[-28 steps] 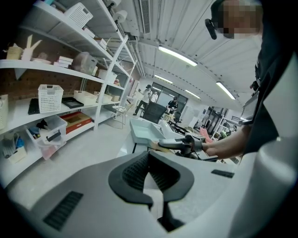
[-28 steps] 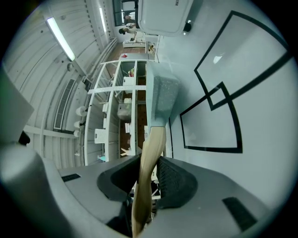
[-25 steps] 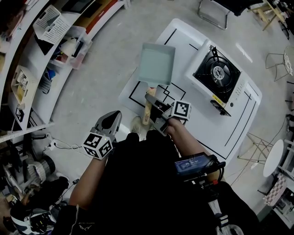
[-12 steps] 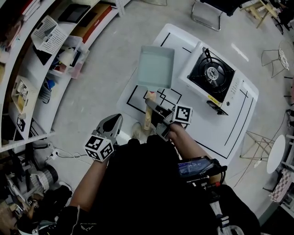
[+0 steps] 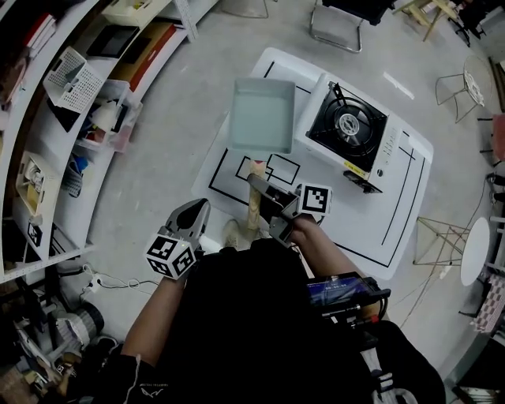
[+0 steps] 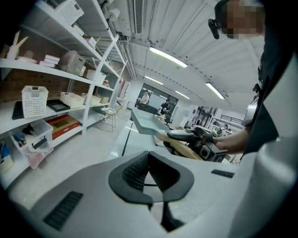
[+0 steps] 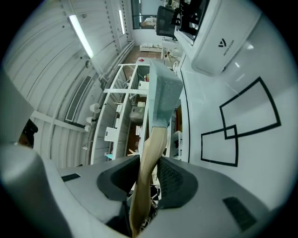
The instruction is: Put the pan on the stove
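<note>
Workshop with a grey floor; a white table (image 5: 379, 225) marked with black outlined rectangles (image 5: 282, 169) fills the centre of the head view. Nearest the camera, lower left of centre, the left gripper (image 5: 196, 207) hangs beside the person's body with its jaws pressed together on nothing, taking no part. Just right of it and closer to the table, the right gripper (image 5: 260, 186) pinches the wooden handle (image 5: 252, 211) of an empty rectangular pale-green pan (image 5: 262, 116). The right gripper view shows the handle running up between the two pads, which bear on it from either side. The pan is carried clear of the surface, roughly level, over the table's left part at upper centre of the frame. Its right edge is just beside the portable gas stove (image 5: 371, 162) but not over it. Step in hand, by judgement: carrying the pan toward the stove; placing not yet done. The next move calls for a shift toward the upper right until the pan hangs over the burner (image 5: 346, 124), then a level descent onto the pan supports, then release. Nothing lies between pan and burner; only the stove's raised edge needs clearing. Farther off stand shelving (image 5: 47, 170) with a white basket (image 5: 72, 79) along the left edge, a chair (image 5: 338, 24) at top, and a wire stool (image 5: 436, 237) and a round table (image 5: 476, 252) at right, all well apart from the path.
</note>
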`<state>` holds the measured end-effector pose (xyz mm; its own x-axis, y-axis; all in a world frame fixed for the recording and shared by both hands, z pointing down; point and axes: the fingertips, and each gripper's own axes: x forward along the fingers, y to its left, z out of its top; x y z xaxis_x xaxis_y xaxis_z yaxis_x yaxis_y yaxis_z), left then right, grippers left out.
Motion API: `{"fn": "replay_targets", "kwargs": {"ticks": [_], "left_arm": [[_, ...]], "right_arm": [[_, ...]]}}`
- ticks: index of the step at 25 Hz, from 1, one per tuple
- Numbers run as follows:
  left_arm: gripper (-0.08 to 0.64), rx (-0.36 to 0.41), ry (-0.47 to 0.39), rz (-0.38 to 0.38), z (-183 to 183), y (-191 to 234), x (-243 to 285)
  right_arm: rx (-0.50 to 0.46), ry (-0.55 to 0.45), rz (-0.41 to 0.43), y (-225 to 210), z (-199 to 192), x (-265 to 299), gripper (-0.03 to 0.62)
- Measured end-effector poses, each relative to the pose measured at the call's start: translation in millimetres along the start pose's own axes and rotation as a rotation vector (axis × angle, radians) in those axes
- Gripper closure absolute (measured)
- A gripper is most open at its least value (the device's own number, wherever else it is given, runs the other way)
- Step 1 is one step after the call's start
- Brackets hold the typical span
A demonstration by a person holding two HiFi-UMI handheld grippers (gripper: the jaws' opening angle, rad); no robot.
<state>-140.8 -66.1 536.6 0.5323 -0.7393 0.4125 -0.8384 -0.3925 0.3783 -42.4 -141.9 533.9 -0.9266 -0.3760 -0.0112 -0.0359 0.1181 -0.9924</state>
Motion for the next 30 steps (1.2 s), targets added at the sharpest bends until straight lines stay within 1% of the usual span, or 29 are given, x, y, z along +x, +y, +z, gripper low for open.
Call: {"fn": "replay_targets", "kwargs": {"ticks": [4, 8, 16, 24, 30], "left_arm": [[0.551, 0.014, 0.001, -0.027, 4, -5, 8], [0.551, 0.025, 0.008, -0.057, 6, -11, 18], [0.551, 0.058, 0.028, -0.114, 9, -22, 32], [0.551, 0.086, 0.045, -0.161, 14, -31, 46], [0.551, 0.111, 0.062, -0.195, 16, -40, 60]], "right_arm": [[-0.029, -0.024, 0.004, 6, 8, -10, 0.457], [-0.042, -0.052, -0.004, 9, 17, -21, 0.457], [-0.066, -0.111, 0.008, 18, 31, -37, 0.457], [-0.061, -0.187, 0.019, 24, 45, -54, 0.457], [-0.081, -0.227, 0.0, 24, 58, -67, 0.457]]}}
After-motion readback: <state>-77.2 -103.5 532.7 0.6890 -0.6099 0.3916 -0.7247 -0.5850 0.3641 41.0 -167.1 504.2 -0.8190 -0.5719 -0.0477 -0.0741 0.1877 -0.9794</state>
